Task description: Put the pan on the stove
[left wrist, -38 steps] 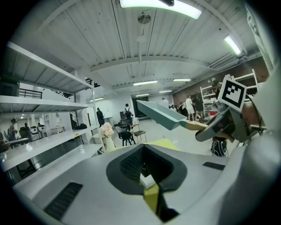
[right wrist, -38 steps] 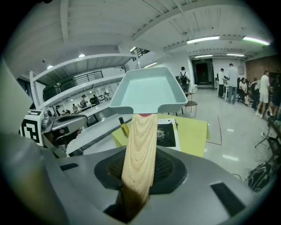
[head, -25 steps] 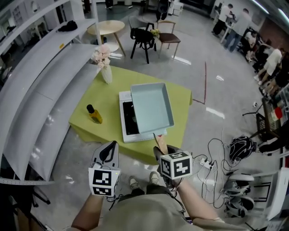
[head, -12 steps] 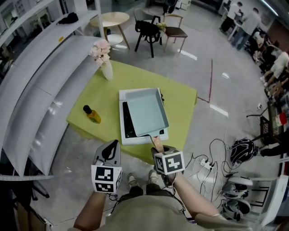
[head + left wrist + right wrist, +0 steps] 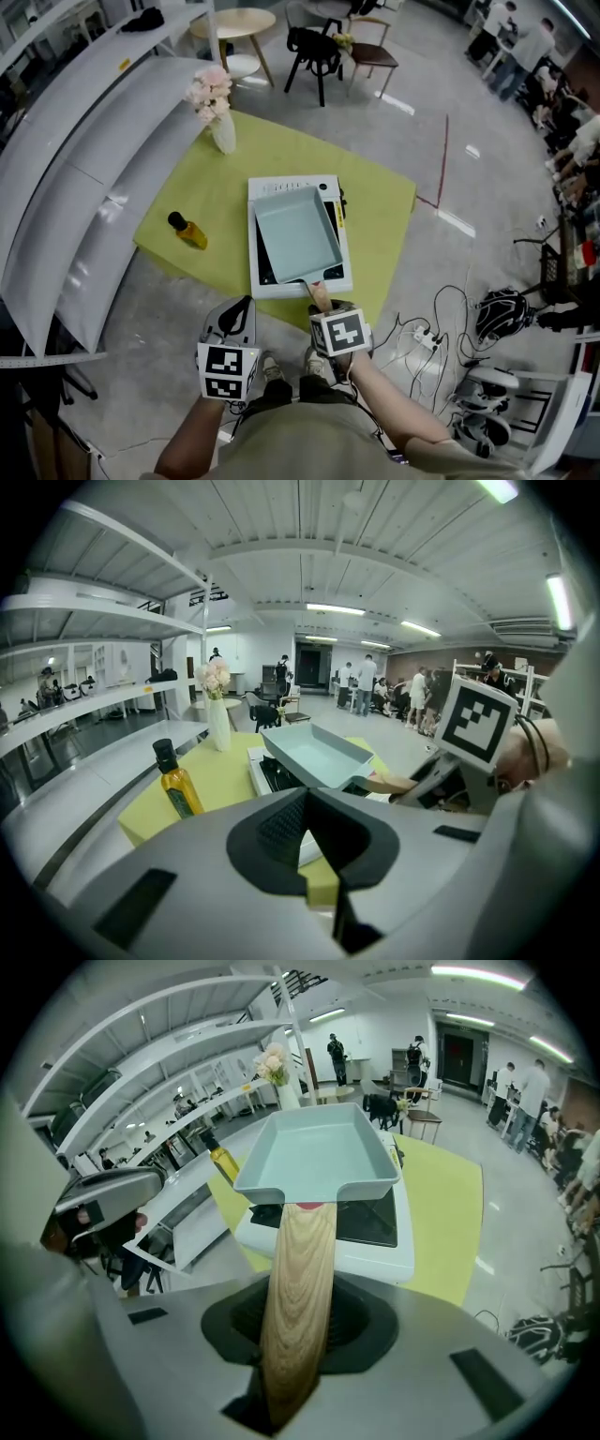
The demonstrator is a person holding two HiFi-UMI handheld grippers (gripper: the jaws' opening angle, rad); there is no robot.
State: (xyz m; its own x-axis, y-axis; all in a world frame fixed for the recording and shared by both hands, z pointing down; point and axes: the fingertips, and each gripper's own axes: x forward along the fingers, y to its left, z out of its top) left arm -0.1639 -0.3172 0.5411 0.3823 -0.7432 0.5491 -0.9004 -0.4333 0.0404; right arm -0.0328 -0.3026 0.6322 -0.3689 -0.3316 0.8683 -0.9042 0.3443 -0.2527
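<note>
Right gripper [image 5: 321,311]: jaws closed around the light wooden handle [image 5: 298,1288] of the pale blue rectangular pan [image 5: 295,234].
Pan: over the white flat stove [image 5: 281,186].
Left gripper [image 5: 305,841]: jaws together, empty.

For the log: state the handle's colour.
Pale tan wood grain; handle shows best in right gripper view.

The pan [image 5: 295,232] has a smooth, matt, pale blue-green coating. Its handle [image 5: 295,1288] is bare light wood with clear grain and a satin surface. The stove [image 5: 254,239] has a glossy white plastic casing around a black, glass-like top. A matt yellow-green cloth covers the bench [image 5: 375,202]. The oil bottle [image 5: 187,232] is shiny and see-through, with a black cap. The left gripper [image 5: 302,846] and right gripper [image 5: 298,1335] are matt grey plastic, with black ribbed pads [image 5: 277,829] lining the jaws.
</note>
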